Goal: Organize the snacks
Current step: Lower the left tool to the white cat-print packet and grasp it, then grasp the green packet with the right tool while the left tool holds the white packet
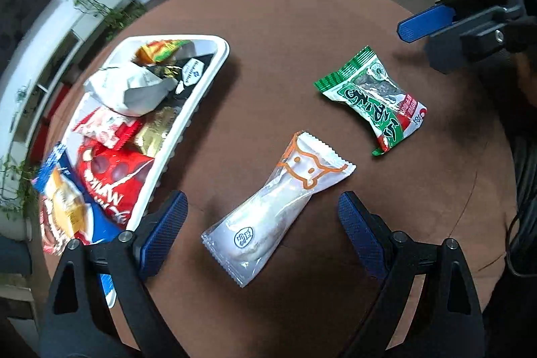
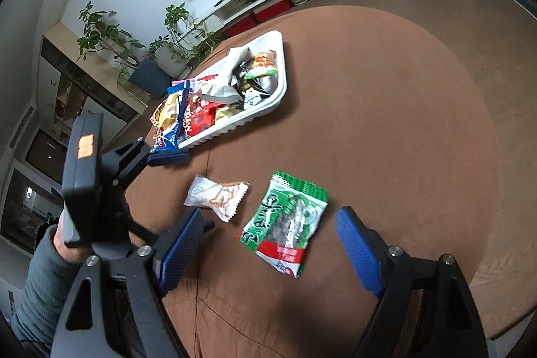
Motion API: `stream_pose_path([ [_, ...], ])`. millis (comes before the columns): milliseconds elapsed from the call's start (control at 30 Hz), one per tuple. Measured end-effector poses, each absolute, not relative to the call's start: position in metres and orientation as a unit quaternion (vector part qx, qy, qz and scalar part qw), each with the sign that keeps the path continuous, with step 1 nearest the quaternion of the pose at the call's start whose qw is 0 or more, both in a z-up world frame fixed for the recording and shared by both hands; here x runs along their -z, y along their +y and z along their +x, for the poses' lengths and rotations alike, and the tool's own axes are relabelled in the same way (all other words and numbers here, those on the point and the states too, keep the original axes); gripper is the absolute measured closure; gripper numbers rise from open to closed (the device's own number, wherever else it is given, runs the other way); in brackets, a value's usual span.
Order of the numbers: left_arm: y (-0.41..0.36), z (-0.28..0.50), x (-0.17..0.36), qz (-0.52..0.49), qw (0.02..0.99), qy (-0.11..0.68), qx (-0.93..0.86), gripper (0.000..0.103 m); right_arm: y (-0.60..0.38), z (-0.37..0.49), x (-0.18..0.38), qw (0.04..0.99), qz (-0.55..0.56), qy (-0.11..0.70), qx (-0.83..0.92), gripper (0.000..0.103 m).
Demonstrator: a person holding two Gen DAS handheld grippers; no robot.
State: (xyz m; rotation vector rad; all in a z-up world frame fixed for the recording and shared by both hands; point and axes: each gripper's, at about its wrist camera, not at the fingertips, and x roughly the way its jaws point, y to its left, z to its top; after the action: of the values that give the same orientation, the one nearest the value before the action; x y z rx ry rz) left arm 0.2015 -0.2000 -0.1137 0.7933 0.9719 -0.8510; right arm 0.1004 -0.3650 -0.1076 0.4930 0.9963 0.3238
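A white tray (image 1: pixel 221 56) at the left of the round brown table holds several snack packs; it also shows in the right wrist view (image 2: pixel 280 96). A clear packet with an orange cat outline (image 1: pixel 278 207) lies on the table between the fingers of my open left gripper (image 1: pixel 261 223). A green and red packet (image 1: pixel 376 99) lies further right. In the right wrist view my open right gripper (image 2: pixel 268 240) hovers over the green and red packet (image 2: pixel 285 223), with the cat packet (image 2: pixel 218 195) to its left.
The table (image 1: pixel 302 22) is covered in brown cloth. A blue-wrapped snack (image 1: pixel 67 200) overhangs the tray's near end. The right gripper's blue finger (image 1: pixel 423 22) shows at upper right of the left view. Potted plants (image 2: pixel 167 56), a shelf and a wall screen stand beyond the table.
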Motion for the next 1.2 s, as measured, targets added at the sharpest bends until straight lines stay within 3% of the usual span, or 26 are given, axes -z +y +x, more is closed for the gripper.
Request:
stream_pose_path([
  [333,-0.214,0.221,0.129,0.352,0.675,0.49,0.424,0.021,-0.374,0.101,0.119,0.827,0.25,0.481,-0.15,0.019],
  [633,-0.212,0.224,0.126,0.33,0.666,0.511,0.432,0.046,-0.369,0.097,0.123,0.824,0.247,0.489,-0.149,0.019],
  [800,-0.206,0.214,0.127,0.314,0.678,0.518,0.416,0.051,-0.359,0.1,0.122,0.825,0.237,0.495,-0.134,0.019],
  [967,-0.197,0.202,0.124,0.273,0.713,0.521,0.382,0.07,-0.346,0.106,0.121,0.832,0.215,0.498,-0.12,0.019],
  [1200,-0.168,0.189,0.122,0.194,0.763,0.518,0.334,0.08,-0.332,0.114,0.129,0.831,0.187,0.516,-0.091,0.019],
])
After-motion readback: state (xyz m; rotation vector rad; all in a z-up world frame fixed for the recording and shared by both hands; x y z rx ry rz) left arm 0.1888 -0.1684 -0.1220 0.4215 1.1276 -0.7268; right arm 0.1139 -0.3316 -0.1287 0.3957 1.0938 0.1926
